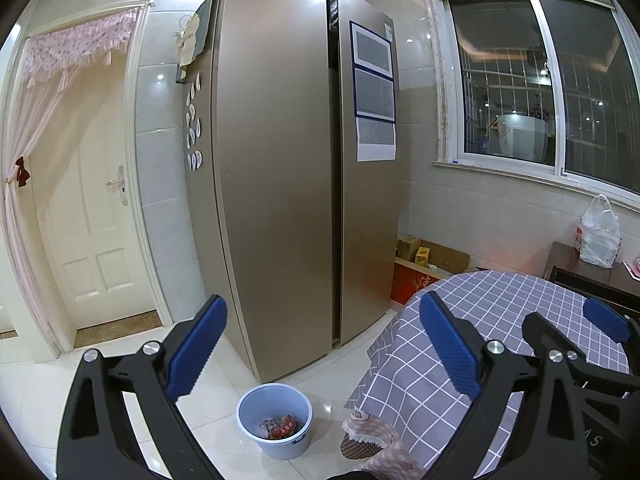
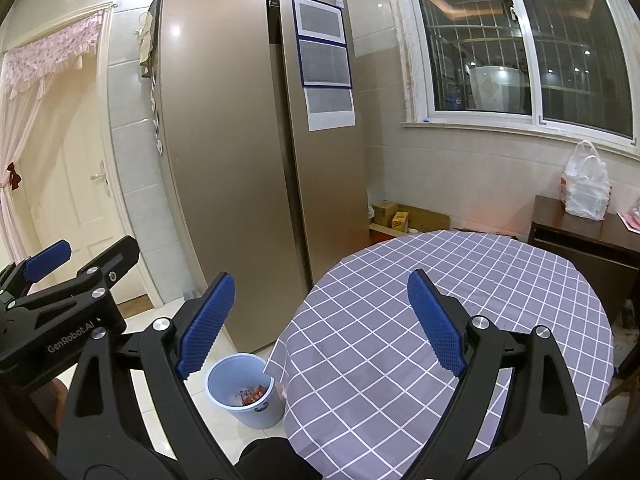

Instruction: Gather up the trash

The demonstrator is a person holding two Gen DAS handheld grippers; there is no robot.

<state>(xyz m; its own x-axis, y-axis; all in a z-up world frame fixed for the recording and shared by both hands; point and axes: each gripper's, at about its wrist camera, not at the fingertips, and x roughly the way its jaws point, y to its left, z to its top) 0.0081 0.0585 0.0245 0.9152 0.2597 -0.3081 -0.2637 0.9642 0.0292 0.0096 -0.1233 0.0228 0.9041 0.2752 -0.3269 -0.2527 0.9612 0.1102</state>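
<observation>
Blue ribbed plastic forms the trash bin [image 1: 274, 420], which stands on the floor tiles just left of the desk [image 1: 500, 320] and in front of the fridge [image 1: 276, 160], with wrappers already lying in its bottom. Left of the desk's edge, the left tongs [image 1: 322, 344] hang wide and empty, the bin below and between their pads, so this hand looks nearer. Over the desk's checked cloth the right tongs [image 2: 322, 322] also gape empty, the bin down to their left.
</observation>
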